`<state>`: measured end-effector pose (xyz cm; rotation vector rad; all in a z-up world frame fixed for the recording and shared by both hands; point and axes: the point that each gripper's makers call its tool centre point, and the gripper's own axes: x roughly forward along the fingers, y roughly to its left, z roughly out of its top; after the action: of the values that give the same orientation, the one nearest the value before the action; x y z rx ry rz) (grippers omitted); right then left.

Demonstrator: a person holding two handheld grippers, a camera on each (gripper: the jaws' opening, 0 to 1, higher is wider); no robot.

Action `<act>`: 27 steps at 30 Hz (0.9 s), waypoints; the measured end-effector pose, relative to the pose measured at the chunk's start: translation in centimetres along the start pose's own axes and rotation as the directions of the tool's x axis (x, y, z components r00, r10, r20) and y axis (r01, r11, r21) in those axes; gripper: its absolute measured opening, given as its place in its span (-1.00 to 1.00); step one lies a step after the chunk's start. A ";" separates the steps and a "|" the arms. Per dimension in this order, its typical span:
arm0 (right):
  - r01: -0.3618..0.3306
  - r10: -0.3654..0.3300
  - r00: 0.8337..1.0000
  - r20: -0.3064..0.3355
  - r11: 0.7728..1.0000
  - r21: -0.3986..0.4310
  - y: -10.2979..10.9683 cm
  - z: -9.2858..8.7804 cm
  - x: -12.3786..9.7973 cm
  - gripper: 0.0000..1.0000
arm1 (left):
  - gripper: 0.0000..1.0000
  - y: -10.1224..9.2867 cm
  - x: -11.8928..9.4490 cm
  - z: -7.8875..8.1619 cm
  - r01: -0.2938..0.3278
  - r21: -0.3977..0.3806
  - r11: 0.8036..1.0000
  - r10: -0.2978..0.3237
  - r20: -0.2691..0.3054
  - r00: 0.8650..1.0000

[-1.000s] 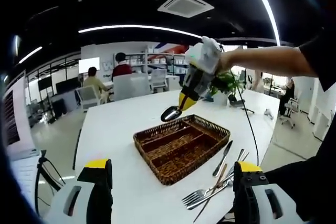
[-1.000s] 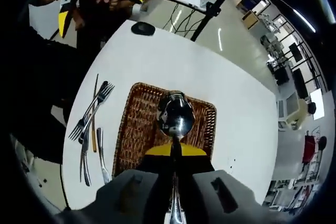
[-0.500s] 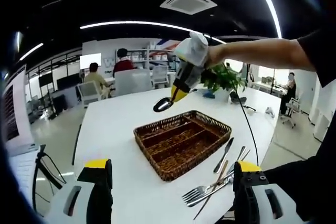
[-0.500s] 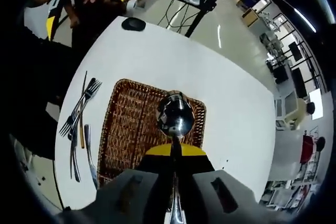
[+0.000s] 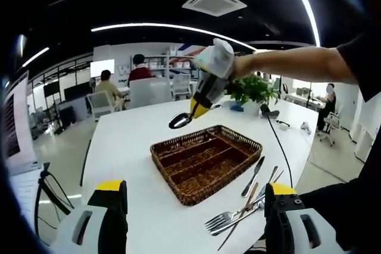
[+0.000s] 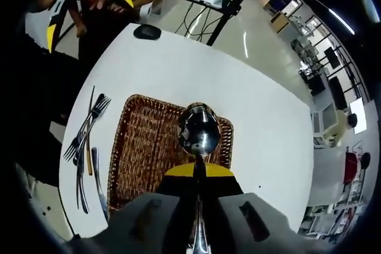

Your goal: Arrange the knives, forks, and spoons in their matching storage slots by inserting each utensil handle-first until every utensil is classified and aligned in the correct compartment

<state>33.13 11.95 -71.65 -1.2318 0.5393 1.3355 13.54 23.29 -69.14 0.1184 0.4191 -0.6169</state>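
I work over a broad white rounded desk (image 5: 137, 141) in an open office. On it sits a brown woven wicker cutlery tray with long divided slots (image 5: 205, 162), all of which look bare to me. Just beside the tray, toward me, a loose heap of steel forks and knives (image 5: 244, 203) lies waiting to be sorted.

My right hand-held gripper (image 5: 199, 108), yellow-tipped, hangs in the air above the tray's far side, arm stretched out and tilted downward. Its jaws are clamped on the handle of a shiny steel spoon (image 6: 199, 130), bowl pointing forward. I judge that grip awkward for a handle-first insertion, so the spoon may need turning.

My left hand-held gripper (image 5: 193, 224) rests low near the desk edge, jaws spread wide apart and holding nothing, probably kept back to leave room.
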 end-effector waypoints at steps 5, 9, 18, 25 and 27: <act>0.003 -0.003 1.000 0.011 1.000 0.017 0.1 -0.6 1.2 -1.00 | 1.00 -0.1 0.0 -0.5 -0.006 -0.008 1.000 0.006 -0.007 1.000; -0.004 0.003 1.000 0.018 0.999 0.035 0.3 -1.2 2.2 -1.00 | 1.00 0.1 0.1 -0.8 -0.013 -0.013 1.000 0.013 -0.012 1.000; -0.016 0.014 0.999 0.036 0.997 0.073 0.6 -1.9 4.2 -1.00 | 1.00 0.4 0.5 -0.9 -0.018 -0.020 1.000 0.018 -0.007 1.000; -0.014 0.011 0.999 0.035 0.997 0.075 0.1 -2.2 4.8 -1.00 | 1.00 0.7 0.6 -1.2 -0.022 -0.027 0.999 0.021 -0.012 1.000; -0.012 0.009 0.999 0.036 0.997 0.081 -0.2 -2.3 5.0 -1.00 | 1.00 0.6 0.7 -1.6 -0.022 -0.030 0.999 0.022 -0.018 1.000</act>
<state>35.29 12.05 -76.75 -1.1379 0.5699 1.3289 13.86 23.81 -70.91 0.1000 0.4433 -0.5881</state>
